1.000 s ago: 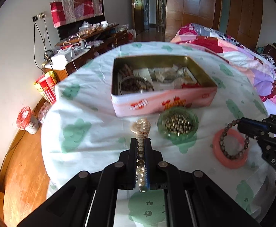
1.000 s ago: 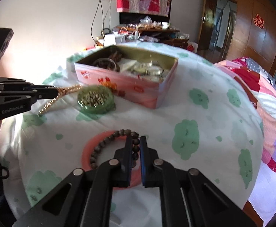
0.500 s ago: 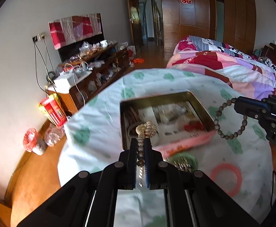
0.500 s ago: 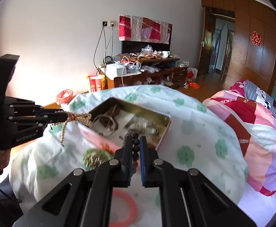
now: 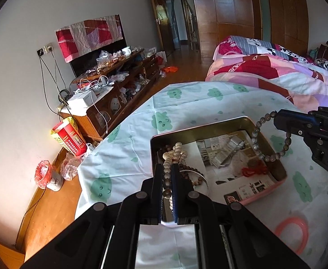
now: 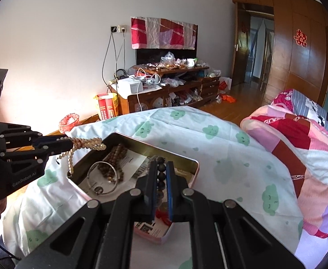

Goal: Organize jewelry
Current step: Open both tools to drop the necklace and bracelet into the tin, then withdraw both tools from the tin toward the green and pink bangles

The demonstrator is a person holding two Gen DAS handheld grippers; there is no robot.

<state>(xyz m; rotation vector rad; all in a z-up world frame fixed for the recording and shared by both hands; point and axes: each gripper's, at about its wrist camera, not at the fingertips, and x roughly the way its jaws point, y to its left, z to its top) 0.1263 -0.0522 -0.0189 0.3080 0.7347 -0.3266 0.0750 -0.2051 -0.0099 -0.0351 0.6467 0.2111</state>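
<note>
An open pink tin box [image 5: 274, 154] [image 6: 184, 157] stands on the cloud-print tablecloth and holds bracelets, a silver bangle [image 6: 103, 179] and papers. My left gripper [image 5: 168, 168] is shut on a pearl necklace [image 5: 175, 151], held above the box's left end; it also shows in the right wrist view [image 6: 85, 143]. My right gripper [image 6: 161, 168] is shut on a dark bead bracelet [image 6: 161, 172], which hangs as a loop over the box's right side in the left wrist view [image 5: 257, 134].
A pink ring [image 5: 291, 233] lies on the tablecloth [image 5: 197, 103] at front right. A bed with a patchwork quilt [image 6: 298, 148] is to the right. A cluttered wooden cabinet [image 6: 164, 89] stands by the far wall, with a red carton [image 5: 68, 137] beside it.
Both grippers rose from the table with their jewelry and moved forward over the open tin. The green dish has dropped out of view.
</note>
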